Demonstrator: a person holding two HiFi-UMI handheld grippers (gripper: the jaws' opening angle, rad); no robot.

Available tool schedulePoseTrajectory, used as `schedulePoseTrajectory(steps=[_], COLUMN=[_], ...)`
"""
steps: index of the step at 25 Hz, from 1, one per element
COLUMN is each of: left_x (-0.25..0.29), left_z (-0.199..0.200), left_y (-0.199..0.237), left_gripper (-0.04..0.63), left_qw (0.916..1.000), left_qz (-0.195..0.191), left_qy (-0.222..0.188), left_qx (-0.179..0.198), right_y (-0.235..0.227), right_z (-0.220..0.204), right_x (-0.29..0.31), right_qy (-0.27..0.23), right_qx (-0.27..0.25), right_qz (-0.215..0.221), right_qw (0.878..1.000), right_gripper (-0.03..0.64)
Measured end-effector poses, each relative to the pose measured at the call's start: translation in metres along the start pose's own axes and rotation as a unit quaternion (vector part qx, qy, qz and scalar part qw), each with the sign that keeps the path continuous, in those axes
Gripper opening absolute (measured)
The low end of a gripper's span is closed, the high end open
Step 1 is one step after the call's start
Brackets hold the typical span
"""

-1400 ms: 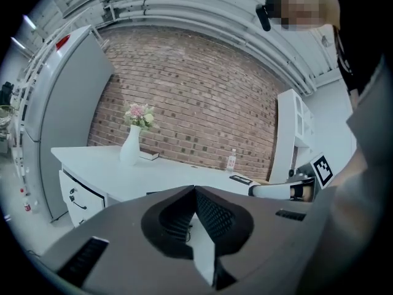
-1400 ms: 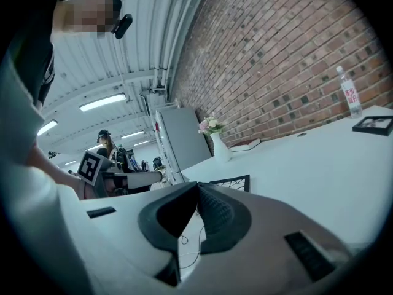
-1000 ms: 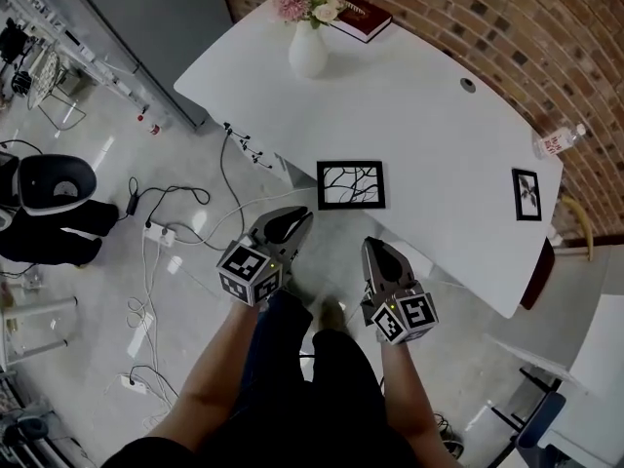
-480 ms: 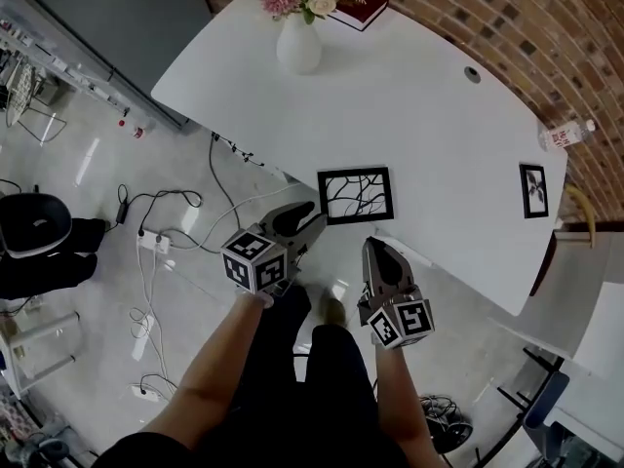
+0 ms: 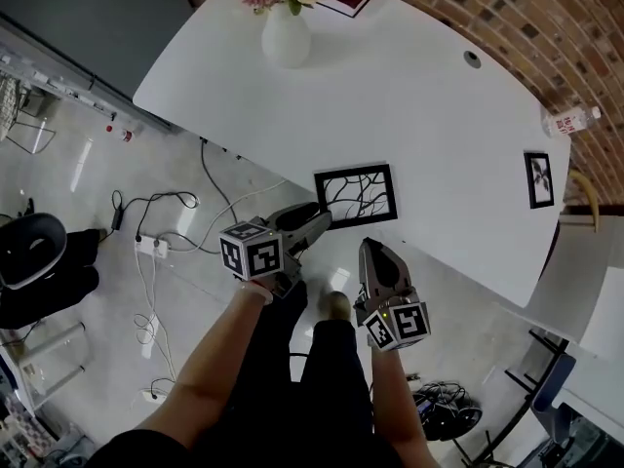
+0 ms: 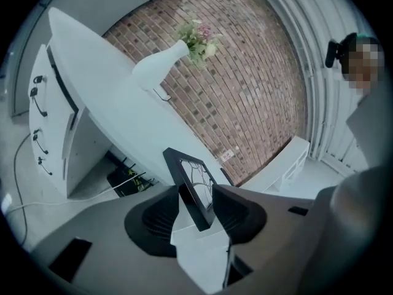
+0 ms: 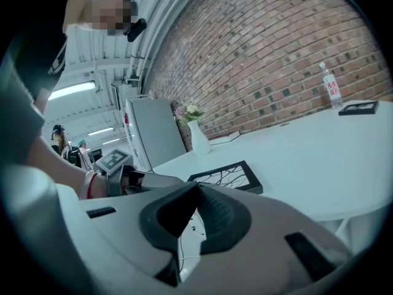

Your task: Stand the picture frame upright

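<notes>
As left gripper (image 5: 314, 225) opens, frame (image 5: 357, 195) — just ahead

I see a red-brown brick wall (image 5: 546, 27) running behind a long white table (image 5: 419, 115) with rounded corners, and a grey panel (image 5: 78, 8) past the table's far left end. The floor (image 5: 97, 183) is glossy pale grey, with loose cables (image 5: 208, 175) and a power strip (image 5: 151, 247) lying on it near a black chair (image 5: 29, 252). In the right gripper view, strip lights (image 7: 70, 90) glow along the ceiling.

Bright, even light; both gripper views bend strongly and darken at edges.
</notes>
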State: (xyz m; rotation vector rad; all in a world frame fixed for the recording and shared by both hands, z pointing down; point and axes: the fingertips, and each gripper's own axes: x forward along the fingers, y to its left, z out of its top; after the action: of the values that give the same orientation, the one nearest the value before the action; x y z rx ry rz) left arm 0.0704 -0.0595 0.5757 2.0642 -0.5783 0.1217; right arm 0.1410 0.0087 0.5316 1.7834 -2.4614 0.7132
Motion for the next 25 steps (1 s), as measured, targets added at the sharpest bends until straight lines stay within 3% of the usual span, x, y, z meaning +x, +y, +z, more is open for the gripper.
schedulePoseTrajectory(steps=[9, 14, 16, 18, 21, 25], left_x=[0.011, 0.011, 0.011, 0.008, 0.001, -0.008], left_z=[-0.006, -0.009, -0.011, -0.013, -0.016, -0.023], left_y=[0.014, 0.016, 0.013, 0.017, 0.012, 0.009], left_gripper=[0.184, 0.114, 0.114, 0.112, 0.101, 0.098], left_qw=[0.9956, 0.9947, 0.9942, 0.9953, 0.9941, 0.993], left_qz=[-0.03, -0.032, -0.037, -0.026, -0.031, -0.031], left_qy=[0.018, 0.017, 0.016, 0.015, 0.004, -0.004], left_qx=[-0.087, -0.096, -0.1, -0.092, -0.104, -0.113], right_y=[-0.003, -0.009, -0.014, -0.019, -0.022, -0.02], right_z=[-0.01, -0.013, -0.016, -0.022, -0.031, -0.038], right_x=[0.004, 0.006, 0.007, 0.008, 0.01, 0.018], right_qy=[0.004, 0.012, 0.019, 0.029, 0.033, 0.015], right_qx=[0.006, 0.039, 0.061, 0.093, 0.169, 0.303], right_qz=[-0.015, -0.03, -0.04, -0.047, -0.043, -0.018], right_qw=[1.0, 0.999, 0.997, 0.994, 0.984, 0.953], right_gripper=[0.003, 0.005, 0.005, 0.005, 0.063, 0.164])
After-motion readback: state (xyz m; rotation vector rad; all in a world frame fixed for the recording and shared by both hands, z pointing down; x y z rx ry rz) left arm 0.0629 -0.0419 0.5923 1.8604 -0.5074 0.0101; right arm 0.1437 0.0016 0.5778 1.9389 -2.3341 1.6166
